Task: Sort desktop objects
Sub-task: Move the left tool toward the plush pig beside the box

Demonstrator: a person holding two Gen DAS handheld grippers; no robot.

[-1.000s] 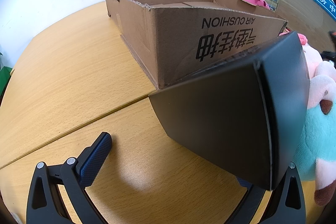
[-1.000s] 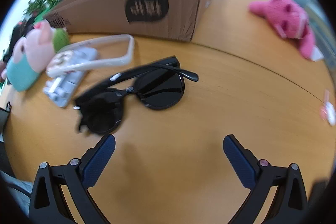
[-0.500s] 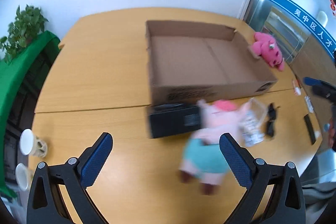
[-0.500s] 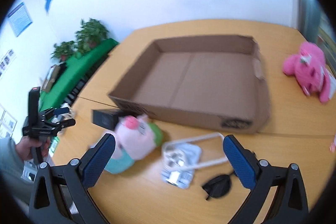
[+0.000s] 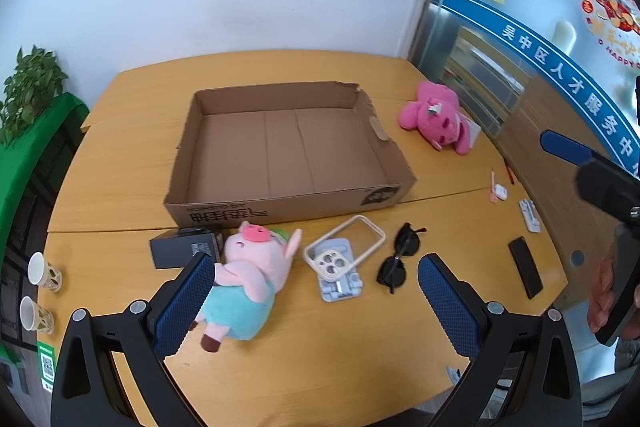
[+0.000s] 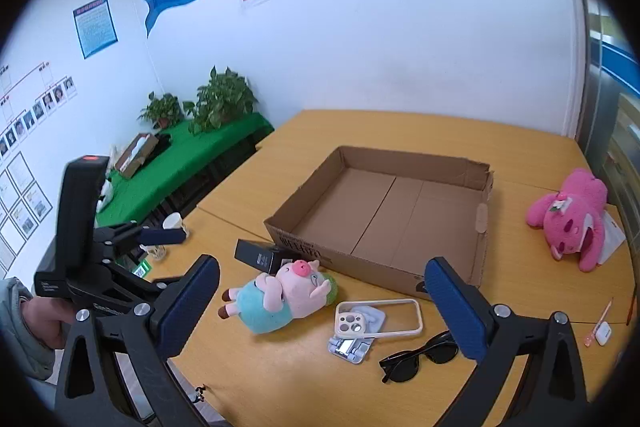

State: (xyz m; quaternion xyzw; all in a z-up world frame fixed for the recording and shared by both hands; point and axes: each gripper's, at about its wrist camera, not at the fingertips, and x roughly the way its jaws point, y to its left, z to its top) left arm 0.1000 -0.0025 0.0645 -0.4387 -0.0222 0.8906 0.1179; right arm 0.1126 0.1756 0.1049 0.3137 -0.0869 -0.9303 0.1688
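Showing "AIR CUSHION" (upside down) | cardboard box (image 5: 288,151) | both tools spread, empty

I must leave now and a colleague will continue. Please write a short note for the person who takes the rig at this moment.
Left gripper: open, holds nothing, raised above the table's near side.
Right gripper: open, holds nothing, also raised.
Cardboard box: nothing inside it.
In front of the box, on the table: black box, pig plush, phone case lying over a grey stand, sunglasses.
Right of the box: pink plush. Near the right edge: black phone and some small items.
Done: nothing is in the box yet.
Left: all the sorting.
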